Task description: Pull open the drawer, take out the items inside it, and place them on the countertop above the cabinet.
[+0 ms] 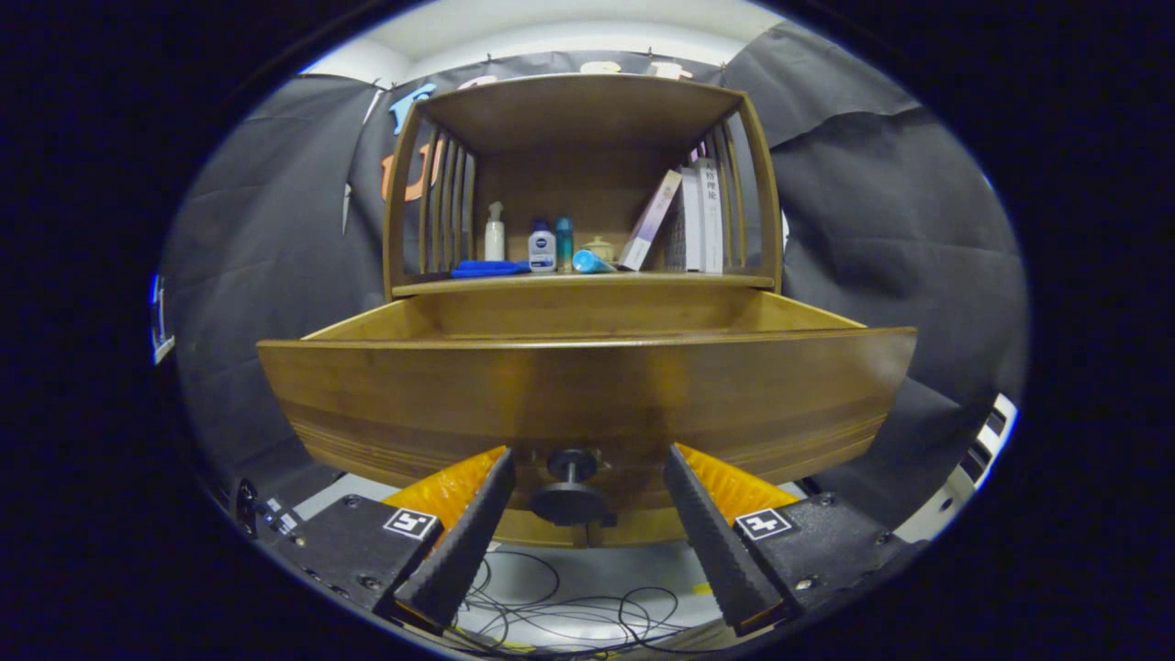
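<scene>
Facing the pulled-out drawer, hand-held gripper spread wide, level, flanking its knob untouched

Wooden cabinet with slatted sides; its countertop carries, left to right, a flat blue item, a white spray bottle, a white-labelled bottle, a teal bottle, a blue tube lying down, what may be a small lidded jar, and leaning books; gripper fingers spread apart.

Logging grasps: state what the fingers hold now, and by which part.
Nothing is held. The gripper is open, its fingers either side of the drawer's knob without touching it.
</scene>
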The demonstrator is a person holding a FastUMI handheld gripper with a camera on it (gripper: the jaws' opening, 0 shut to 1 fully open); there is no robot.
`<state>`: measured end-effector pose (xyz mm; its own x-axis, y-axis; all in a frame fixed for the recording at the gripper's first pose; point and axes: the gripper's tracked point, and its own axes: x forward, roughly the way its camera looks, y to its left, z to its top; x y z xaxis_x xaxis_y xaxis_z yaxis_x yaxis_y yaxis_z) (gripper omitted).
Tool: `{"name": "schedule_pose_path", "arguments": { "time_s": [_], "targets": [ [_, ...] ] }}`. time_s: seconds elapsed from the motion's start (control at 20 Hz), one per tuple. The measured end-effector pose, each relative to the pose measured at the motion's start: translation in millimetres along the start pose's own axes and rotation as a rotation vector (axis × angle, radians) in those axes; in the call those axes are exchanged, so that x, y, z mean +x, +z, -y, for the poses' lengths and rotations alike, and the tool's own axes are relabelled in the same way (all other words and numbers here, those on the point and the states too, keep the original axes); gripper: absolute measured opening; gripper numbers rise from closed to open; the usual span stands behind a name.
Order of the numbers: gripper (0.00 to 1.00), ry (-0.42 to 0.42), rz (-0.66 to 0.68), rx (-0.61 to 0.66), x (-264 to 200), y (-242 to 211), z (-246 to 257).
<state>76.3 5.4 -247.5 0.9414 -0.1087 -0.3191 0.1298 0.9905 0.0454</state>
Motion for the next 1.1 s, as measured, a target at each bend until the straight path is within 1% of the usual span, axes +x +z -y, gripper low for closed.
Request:
{"name": "schedule_pose_path", "arguments": {
  "time_s": [0.05, 0.25, 0.5, 0.7, 0.9, 1.1],
  "targets": [
    [1.00, -0.006, 0.020, 0.008, 0, 3, -3],
    [1.00, -0.010, 0.033, -0.002, 2, 2, -6],
    [0.99, 0.016, 0.035, -0.002, 16, 9, -4],
    [0.99, 0.008, 0.044, -0.014, 24, 12, -4],
    [0.98, 0.008, 0.033, -0.021, 46, 23, -6],
    [0.98, 0.007, 0.024, -0.027, 80, 38, -9]
  ]
}}
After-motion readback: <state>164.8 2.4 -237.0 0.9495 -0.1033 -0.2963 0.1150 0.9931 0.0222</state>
